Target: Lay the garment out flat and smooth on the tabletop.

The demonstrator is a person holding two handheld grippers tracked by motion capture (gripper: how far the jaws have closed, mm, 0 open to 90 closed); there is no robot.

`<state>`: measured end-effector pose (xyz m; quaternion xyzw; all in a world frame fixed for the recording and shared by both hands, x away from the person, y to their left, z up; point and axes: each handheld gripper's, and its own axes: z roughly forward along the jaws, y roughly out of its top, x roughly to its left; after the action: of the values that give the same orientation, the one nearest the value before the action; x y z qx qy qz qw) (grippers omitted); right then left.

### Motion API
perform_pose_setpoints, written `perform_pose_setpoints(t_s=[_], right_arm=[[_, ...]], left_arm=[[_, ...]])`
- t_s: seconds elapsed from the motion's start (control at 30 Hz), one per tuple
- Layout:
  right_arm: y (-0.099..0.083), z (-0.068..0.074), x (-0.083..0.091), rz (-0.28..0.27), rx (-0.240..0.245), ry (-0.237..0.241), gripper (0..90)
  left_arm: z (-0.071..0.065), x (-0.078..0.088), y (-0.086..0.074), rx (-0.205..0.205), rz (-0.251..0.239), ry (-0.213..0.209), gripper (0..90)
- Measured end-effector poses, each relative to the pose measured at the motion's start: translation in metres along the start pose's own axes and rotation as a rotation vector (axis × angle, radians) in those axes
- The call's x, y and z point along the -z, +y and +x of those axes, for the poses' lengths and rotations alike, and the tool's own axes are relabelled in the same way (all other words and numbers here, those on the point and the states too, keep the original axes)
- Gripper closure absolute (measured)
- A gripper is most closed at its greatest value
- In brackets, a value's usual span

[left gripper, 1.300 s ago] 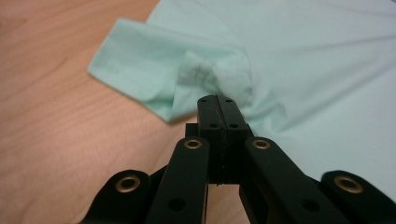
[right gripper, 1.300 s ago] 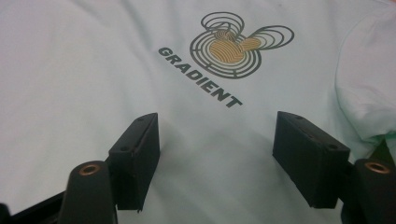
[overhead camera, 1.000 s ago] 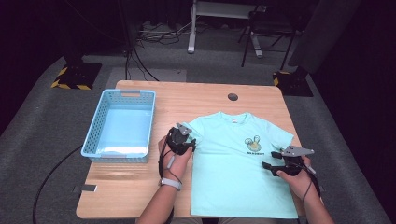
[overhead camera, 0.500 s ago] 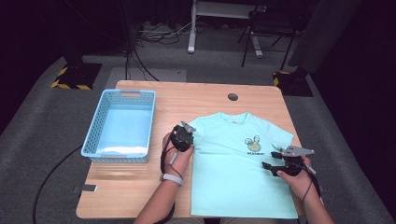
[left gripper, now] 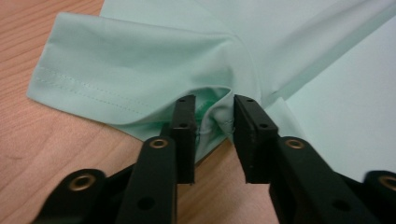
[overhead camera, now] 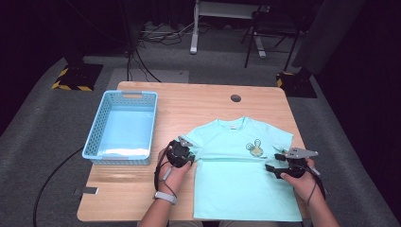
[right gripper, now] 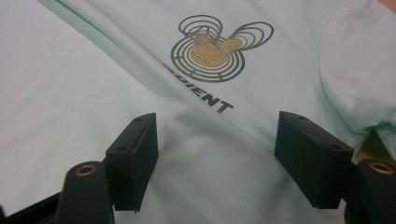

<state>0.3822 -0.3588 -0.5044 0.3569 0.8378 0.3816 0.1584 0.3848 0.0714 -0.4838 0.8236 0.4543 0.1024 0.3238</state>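
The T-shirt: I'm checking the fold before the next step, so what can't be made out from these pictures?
- T-shirt: hem cut off by the bottom edge, high view.
- Chest print: wording half hidden by a fabric fold, right gripper view.
- Left hand-held gripper: sleeve fabric bunches between the jaws; actual pinch unclear.
- Basket: pale contents too blurred, high view.

The wooden counter [overhead camera: 208,101] carried a light blue basket [overhead camera: 122,126] at its left and a mint-green T-shirt [overhead camera: 241,184] spread flat at its right, well apart.
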Motion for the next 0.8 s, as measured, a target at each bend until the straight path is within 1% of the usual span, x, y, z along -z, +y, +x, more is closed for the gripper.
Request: perform_pose_setpoints(t_s=[0.03, 0.07, 0.1, 0.13, 0.17, 0.2, 0.23, 0.3, 0.4, 0.47, 0.5, 0.53, 0.6, 0.63, 0.7, 0.73, 0.77, 0.8], right_arm=[[0.000, 0.000, 0.000, 0.002, 0.002, 0.002, 29.0], [0.000, 0.000, 0.000, 0.003, 0.004, 0.006, 27.7], [0.000, 0.000, 0.000, 0.001, -0.009, 0.016, 26.6], [0.001, 0.000, 0.000, -0.002, -0.036, 0.028, 26.3], [0.002, -0.001, 0.003, -0.002, -0.092, 0.050, 27.1], [0.005, -0.002, 0.006, -0.020, -0.097, 0.049, 27.3], [0.007, -0.003, 0.008, -0.037, -0.094, 0.043, 27.8], [0.017, -0.012, 0.014, -0.066, -0.085, 0.014, 28.0], [0.031, -0.028, 0.015, -0.079, -0.090, -0.003, 26.8], [0.041, -0.040, 0.010, -0.061, -0.088, 0.002, 26.1], [0.044, -0.044, 0.007, -0.057, -0.086, 0.003, 26.1], [0.048, -0.051, 0.003, -0.051, -0.092, 0.000, 25.8], [0.054, -0.066, -0.007, -0.032, -0.108, -0.007, 25.9], [0.055, -0.072, -0.011, -0.024, -0.106, -0.029, 26.3], [0.056, -0.085, -0.015, 0.000, -0.099, -0.097, 26.3], [0.055, -0.090, -0.017, 0.009, -0.100, -0.120, 26.3], [0.054, -0.096, -0.018, 0.019, -0.110, -0.137, 26.3], [0.052, -0.099, -0.019, 0.028, -0.116, -0.145, 26.3]], left_arm=[[0.000, 0.004, 0.002, 0.003, -0.006, 0.002, 65.8], [0.000, 0.010, 0.006, 0.005, -0.024, 0.009, 62.7], [0.001, 0.013, 0.009, 0.006, -0.042, 0.011, 60.0], [0.003, 0.018, 0.015, 0.007, -0.076, 0.020, 57.3], [0.005, 0.020, 0.020, 0.008, -0.094, 0.036, 54.1], [0.007, 0.019, 0.023, 0.012, -0.104, 0.047, 52.4], [0.011, 0.016, 0.028, 0.019, -0.108, 0.063, 51.7], [0.016, 0.006, 0.034, 0.016, -0.091, 0.082, 51.5], [0.019, -0.010, 0.041, 0.007, -0.069, 0.085, 51.5], [0.020, -0.020, 0.046, 0.005, -0.059, 0.091, 50.8], [0.021, -0.025, 0.049, 0.002, -0.054, 0.101, 50.6], [0.023, -0.031, 0.052, 0.002, -0.045, 0.115, 50.6], [0.027, -0.039, 0.059, -0.003, -0.028, 0.159, 50.5], [0.030, -0.042, 0.062, -0.011, -0.024, 0.184, 50.5], [0.034, -0.046, 0.066, -0.023, -0.011, 0.223, 50.2], [0.036, -0.049, 0.068, -0.025, -0.003, 0.238, 50.1], [0.038, -0.051, 0.069, -0.026, 0.005, 0.244, 50.2], [0.039, -0.053, 0.069, -0.027, 0.012, 0.247, 50.2]])
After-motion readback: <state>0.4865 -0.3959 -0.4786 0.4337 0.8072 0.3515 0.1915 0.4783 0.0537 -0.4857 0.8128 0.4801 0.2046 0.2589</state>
